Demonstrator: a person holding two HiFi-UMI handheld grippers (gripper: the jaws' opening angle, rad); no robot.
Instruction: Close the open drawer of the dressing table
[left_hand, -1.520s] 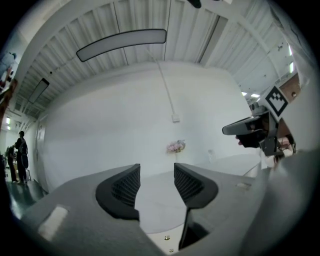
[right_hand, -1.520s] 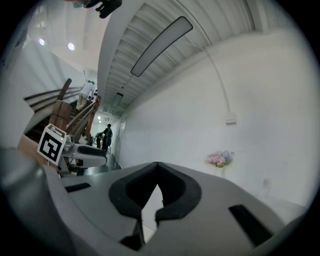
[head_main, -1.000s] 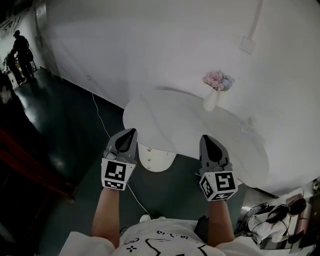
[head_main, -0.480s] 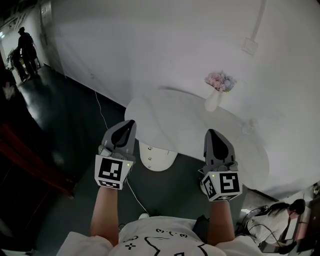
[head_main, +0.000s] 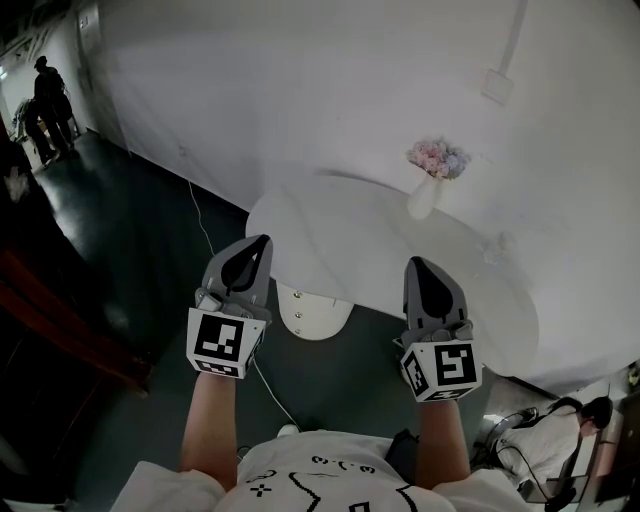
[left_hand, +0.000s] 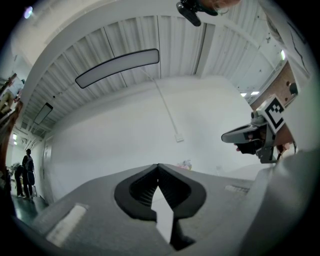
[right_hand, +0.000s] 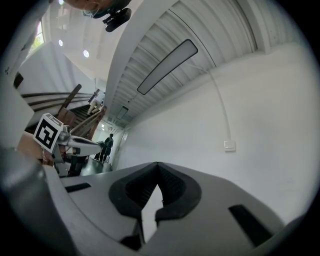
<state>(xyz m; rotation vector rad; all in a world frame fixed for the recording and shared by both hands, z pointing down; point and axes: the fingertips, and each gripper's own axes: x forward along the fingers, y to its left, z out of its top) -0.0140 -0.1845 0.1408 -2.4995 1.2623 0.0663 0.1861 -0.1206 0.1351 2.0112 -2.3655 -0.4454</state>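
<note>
Both clenched shut, empty: left gripper (head_main: 258, 248), right gripper (head_main: 420, 268) | drawer (head_main: 312, 318) juts from white counter (head_main: 380, 250) front, lower, between them | probably light, stiff, free-sliding; push its rounded front.

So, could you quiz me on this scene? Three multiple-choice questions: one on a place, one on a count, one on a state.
1. Where does the vase of flowers stand?
A) on a chair
B) on the white table
C) on a shelf

2. How many grippers does the person hold?
A) one
B) two
C) three

3. How do the jaws of the left gripper stand?
A) shut, with nothing between them
B) wide apart
C) shut on a flower

Answers:
1 B: it stands on the tabletop.
2 B: the left gripper and the right gripper, one in each hand.
3 A: the jaw tips meet, with nothing between them.
</note>
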